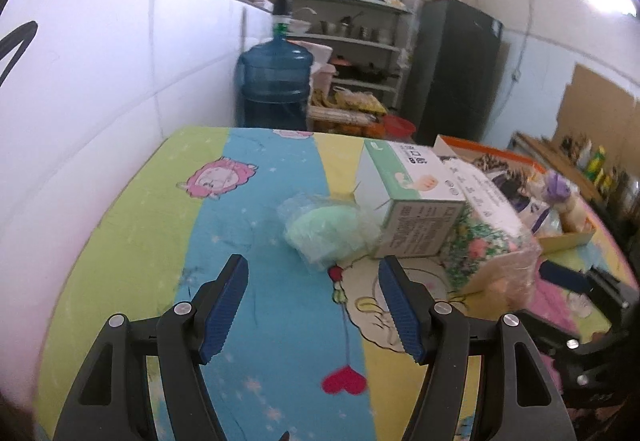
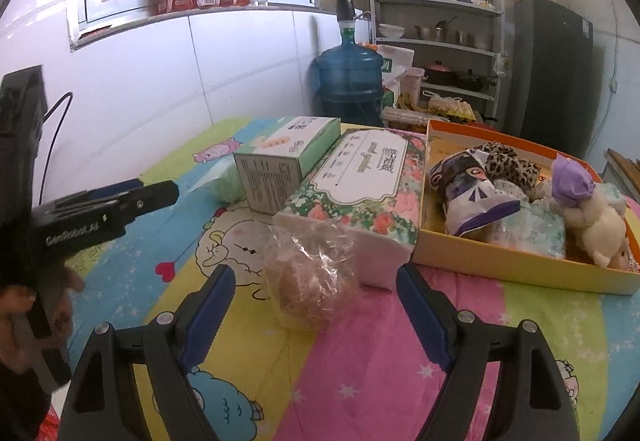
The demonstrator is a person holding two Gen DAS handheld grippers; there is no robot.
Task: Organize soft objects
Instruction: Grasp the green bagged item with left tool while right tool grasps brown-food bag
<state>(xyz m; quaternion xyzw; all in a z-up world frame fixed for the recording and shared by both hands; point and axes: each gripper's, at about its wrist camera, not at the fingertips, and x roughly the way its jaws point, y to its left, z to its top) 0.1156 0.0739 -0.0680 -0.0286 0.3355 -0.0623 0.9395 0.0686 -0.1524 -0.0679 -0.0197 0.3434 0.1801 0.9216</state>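
Bare striped tablecloth (image 1: 132,225) lies open on the left. The left gripper (image 1: 312,297) is spread wide, empty, short of the green wrapped bundle (image 1: 324,233), which touches the mint carton (image 1: 408,201). The right gripper (image 2: 316,313), released, flanks the near end of the brown wrapped bundle (image 2: 312,277), lengthwise toward it, against the floral tissue pack (image 2: 360,193). The orange tray (image 2: 520,261) of soft toys borders the right.

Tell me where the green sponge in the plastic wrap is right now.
The green wrapped sponge lies on the cartoon tablecloth, just ahead of the open left gripper and against the left side of the green-and-white box.
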